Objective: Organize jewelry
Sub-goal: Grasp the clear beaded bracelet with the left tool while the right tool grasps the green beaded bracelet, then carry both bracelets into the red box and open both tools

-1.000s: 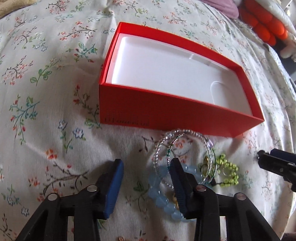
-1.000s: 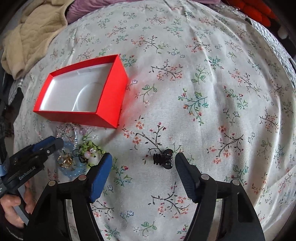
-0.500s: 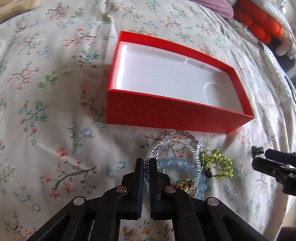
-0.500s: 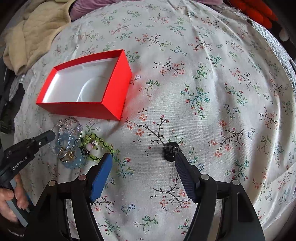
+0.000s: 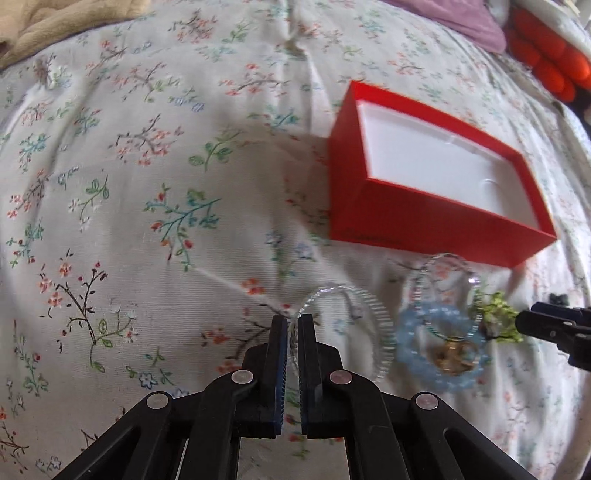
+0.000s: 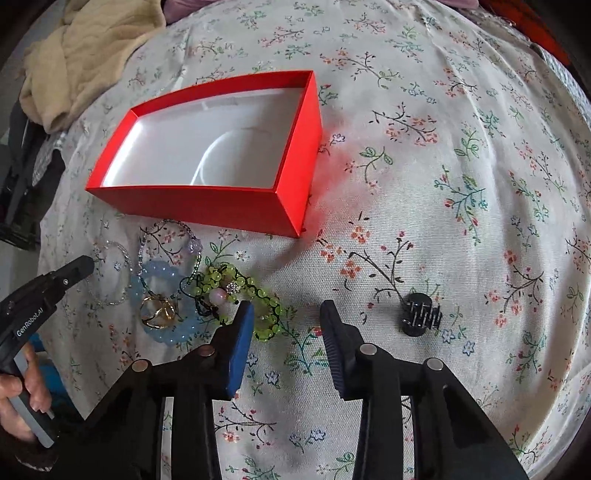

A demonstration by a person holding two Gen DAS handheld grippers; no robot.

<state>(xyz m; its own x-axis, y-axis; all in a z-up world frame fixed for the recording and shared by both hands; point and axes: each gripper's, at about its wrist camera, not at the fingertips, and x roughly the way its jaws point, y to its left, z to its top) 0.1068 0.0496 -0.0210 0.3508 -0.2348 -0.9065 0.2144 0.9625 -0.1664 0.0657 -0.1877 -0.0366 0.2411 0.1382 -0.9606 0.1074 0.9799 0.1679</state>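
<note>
The left hand-held gripper (image 5: pixel 291 325) is pinching the rim of the clear beaded bracelet (image 5: pixel 347 332), jaws clamped together on it, and it is dragging that ring left, clear of the pile. A second ago those jaws were standing wide over the heap; now they are nearly touching with the beads caught between them. The bracelet is lying flat on the floral bedspread (image 5: pixel 147 184), just left of the pale blue bead bracelet (image 5: pixel 439 350), and near the front wall of the red box (image 5: pixel 424 225).

The red box is sitting open, its white inside bare, with its near edge just beyond the jewelry. To the left of the box and the gripper there is a broad stretch of free bedspread; at the far left edge a beige blanket (image 5: pixel 62 26) is bunching up.

From the right wrist view, the right hand-held gripper (image 6: pixel 286 314) is closing, with nothing between its jaws but cloth. Its left finger is standing just beside the green bead bracelet (image 6: pixel 236 284). The black hair claw (image 6: pixel 421 314) is now lying off to the right, outside the jaws, where a second ago it was sitting between them. Plenty of open bedspread is spreading right and far of the claw. A hand (image 6: pixel 22 398) is gripping the left tool's handle at the near left edge.
</note>
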